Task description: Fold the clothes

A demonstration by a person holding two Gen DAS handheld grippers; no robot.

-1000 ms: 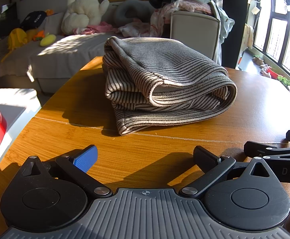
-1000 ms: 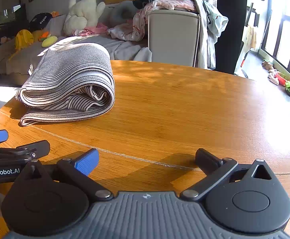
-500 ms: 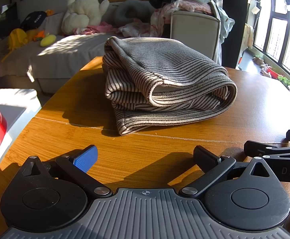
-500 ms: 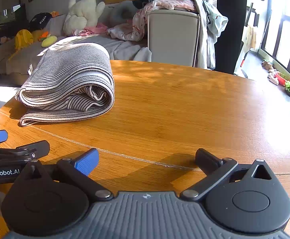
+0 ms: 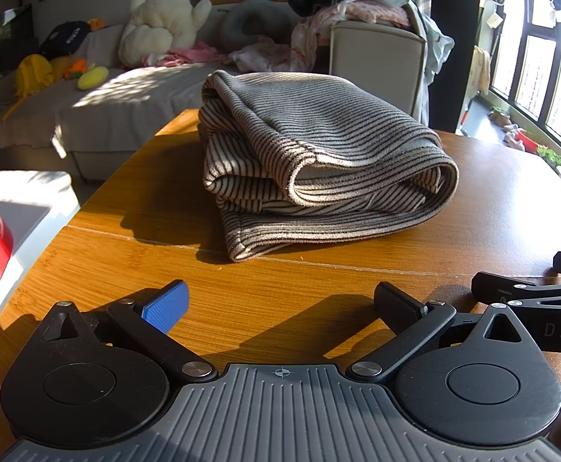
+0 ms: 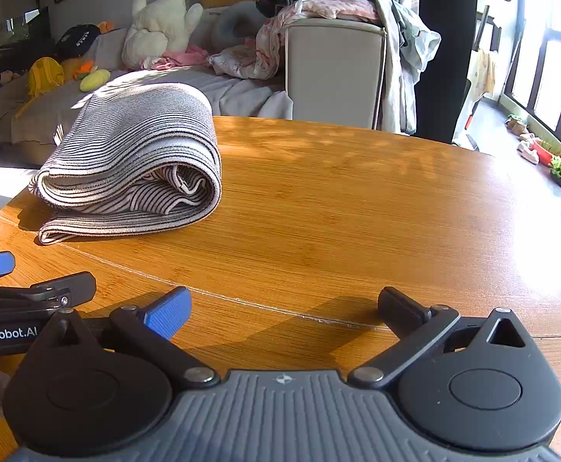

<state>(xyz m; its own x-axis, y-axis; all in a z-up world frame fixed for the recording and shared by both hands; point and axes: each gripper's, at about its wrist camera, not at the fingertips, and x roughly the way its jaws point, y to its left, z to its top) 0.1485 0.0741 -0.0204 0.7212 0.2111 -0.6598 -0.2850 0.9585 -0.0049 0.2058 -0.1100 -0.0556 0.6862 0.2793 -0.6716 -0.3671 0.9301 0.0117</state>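
Striped garment [image 5: 319,161] lies folded on table [image 6: 357,211], well ahead of us. Left gripper [image 5: 280,304], right gripper [image 6: 284,308]: jaws spread, empty. We judge fabric soft, light, floppy; pinch loose bottom hem.

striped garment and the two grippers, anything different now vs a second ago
Nothing has visibly changed. The folded striped garment lies in the same spot on the wooden table, and the left gripper and right gripper remain open, empty and short of it, side by side at the near edge.
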